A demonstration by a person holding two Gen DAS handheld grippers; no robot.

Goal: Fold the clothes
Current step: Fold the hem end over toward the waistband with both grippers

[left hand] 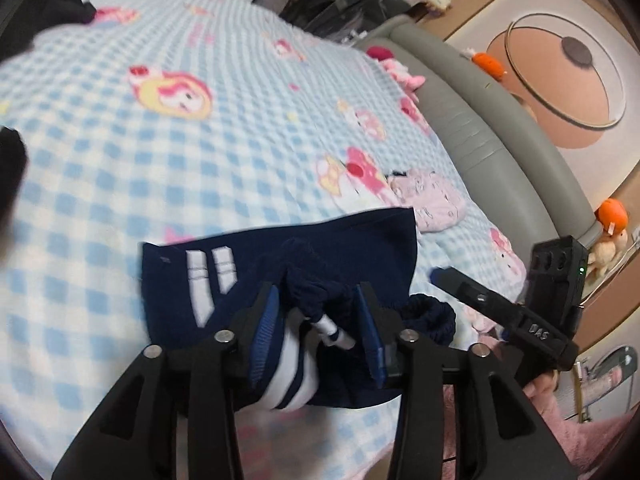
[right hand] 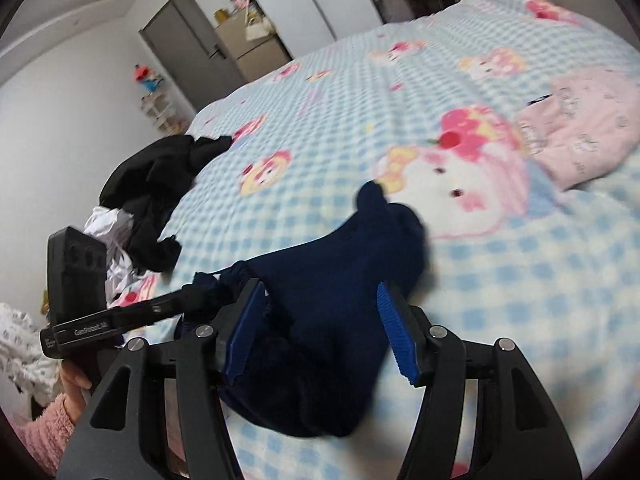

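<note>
The navy garment (left hand: 288,280) runs down behind the left gripper (left hand: 316,312), so its lower edge is hidden in the left wrist view. In the right wrist view its far tip (right hand: 384,208) is smeared by motion blur. The black clothes pile (left hand: 12,168) is cut by the left edge of the left view. Shelf items (right hand: 156,96) at upper left are too small to identify.
</note>
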